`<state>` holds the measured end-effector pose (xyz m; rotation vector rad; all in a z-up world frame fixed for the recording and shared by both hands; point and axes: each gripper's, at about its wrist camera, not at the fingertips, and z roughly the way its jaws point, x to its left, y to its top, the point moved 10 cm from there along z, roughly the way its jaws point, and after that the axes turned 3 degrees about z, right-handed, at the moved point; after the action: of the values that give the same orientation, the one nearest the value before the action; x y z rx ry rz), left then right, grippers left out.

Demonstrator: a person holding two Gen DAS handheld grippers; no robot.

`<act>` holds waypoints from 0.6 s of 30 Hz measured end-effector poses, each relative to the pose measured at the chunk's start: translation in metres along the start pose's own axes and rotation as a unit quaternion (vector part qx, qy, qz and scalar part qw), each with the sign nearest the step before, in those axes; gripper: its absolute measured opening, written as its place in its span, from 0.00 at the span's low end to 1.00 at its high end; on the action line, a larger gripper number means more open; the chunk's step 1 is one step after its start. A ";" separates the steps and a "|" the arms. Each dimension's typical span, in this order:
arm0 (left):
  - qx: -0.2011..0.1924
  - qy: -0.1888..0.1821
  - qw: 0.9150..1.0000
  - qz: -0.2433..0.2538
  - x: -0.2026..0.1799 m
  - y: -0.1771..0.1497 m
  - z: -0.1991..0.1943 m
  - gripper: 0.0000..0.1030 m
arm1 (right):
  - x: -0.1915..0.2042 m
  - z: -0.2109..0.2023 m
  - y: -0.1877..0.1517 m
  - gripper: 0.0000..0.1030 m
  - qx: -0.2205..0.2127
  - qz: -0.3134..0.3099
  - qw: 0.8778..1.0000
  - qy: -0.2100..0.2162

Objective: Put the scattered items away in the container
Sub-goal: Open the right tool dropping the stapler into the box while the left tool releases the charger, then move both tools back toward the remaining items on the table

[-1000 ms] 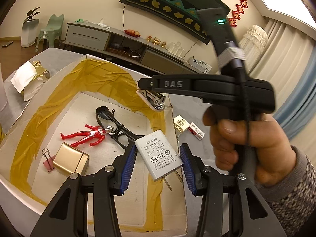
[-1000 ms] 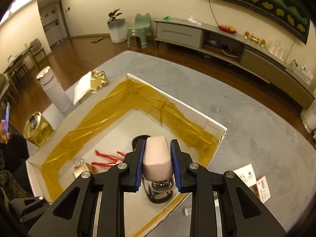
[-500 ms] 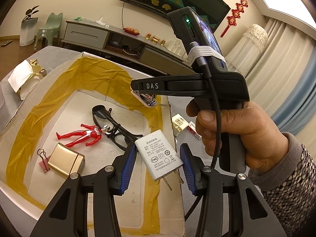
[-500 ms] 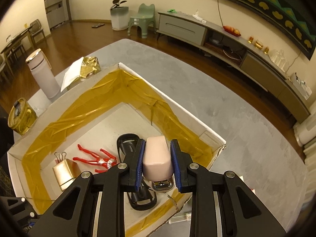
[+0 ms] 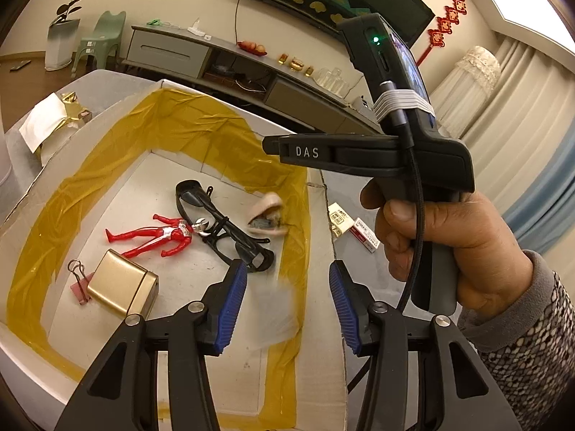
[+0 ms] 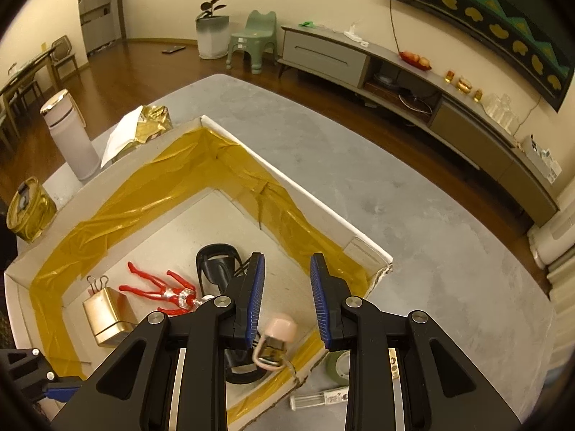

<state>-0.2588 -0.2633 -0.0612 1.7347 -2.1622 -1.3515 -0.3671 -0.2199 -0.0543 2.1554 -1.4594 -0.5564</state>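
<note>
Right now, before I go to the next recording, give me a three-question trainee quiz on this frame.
1. True or false: the right gripper is clamped on the pink stapler.
2. Which lies outside the box? A) red figure B) gold tin C) clear tube
3. Fill in: the pink binder clip lies beside the ____.

Key
1. False: its jaws stand apart and the stapler is below them, inside the box.
2. C: it lies on the grey surface by the box's torn corner.
3. Gold tin. The left gripper is also open, with a white blur beneath it.
</note>
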 end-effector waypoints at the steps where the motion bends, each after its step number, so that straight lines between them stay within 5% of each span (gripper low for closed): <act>1: -0.002 0.001 1.000 0.001 0.000 0.000 -0.001 0.52 | 0.000 -0.002 0.000 0.27 -0.002 0.002 1.000 0.002; 10: -0.010 0.000 1.000 -0.001 0.005 0.001 -0.006 0.52 | 0.006 -0.043 -0.020 0.27 -0.044 0.032 0.997 0.047; 18: -0.022 0.012 0.999 0.027 -0.010 0.004 -0.007 0.52 | 0.018 -0.096 -0.054 0.27 -0.102 0.057 0.985 0.126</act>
<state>-0.2541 -0.2591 -0.0497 1.6560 -2.1336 -1.3466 -0.2656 -0.2045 -0.0101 1.8926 -1.3164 -0.3588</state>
